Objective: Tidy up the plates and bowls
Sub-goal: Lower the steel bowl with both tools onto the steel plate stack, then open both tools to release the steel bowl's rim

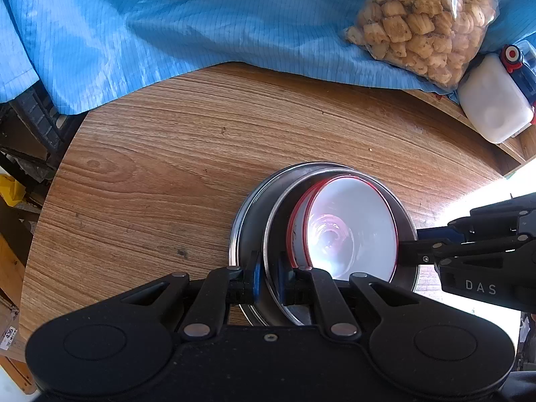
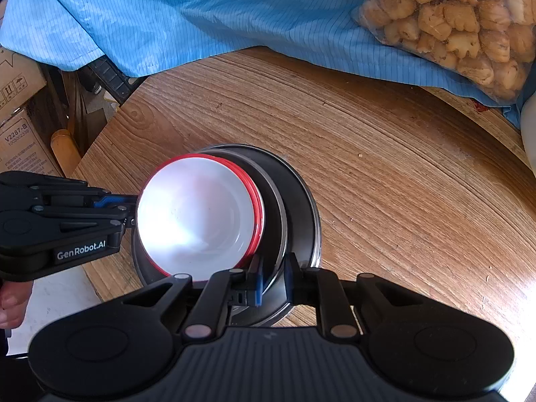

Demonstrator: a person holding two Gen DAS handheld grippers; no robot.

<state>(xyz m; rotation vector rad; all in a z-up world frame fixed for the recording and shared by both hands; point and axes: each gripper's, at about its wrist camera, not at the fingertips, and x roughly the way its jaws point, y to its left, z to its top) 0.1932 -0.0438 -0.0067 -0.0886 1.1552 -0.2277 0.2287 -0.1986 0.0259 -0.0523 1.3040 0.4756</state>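
Note:
Two red-rimmed white bowls [image 1: 355, 221] [image 2: 197, 214] sit nested inside a shallow steel pan [image 1: 276, 221] [image 2: 273, 201]. That pan lies offset on a second, wider steel pan [image 1: 246, 221] [image 2: 301, 201] on the round wooden table [image 1: 167, 167]. My left gripper [image 1: 269, 279] is shut on the inner pan's near rim, which runs between its blue pads. In the right wrist view the left gripper [image 2: 132, 212] comes in from the left beside the bowls. My right gripper [image 2: 274, 279] is shut on the same pan's rim on the other side, and the left wrist view shows the right gripper [image 1: 407, 251] at that rim.
A blue striped cloth [image 1: 201, 23] covers the far side of the table. A clear bag of biscuits [image 1: 425, 16] lies on it, with a white plastic container [image 1: 492, 100] beside it. Cardboard boxes [image 2: 20, 124] stand past the table's left edge. A hand [image 2: 10, 301] shows at lower left.

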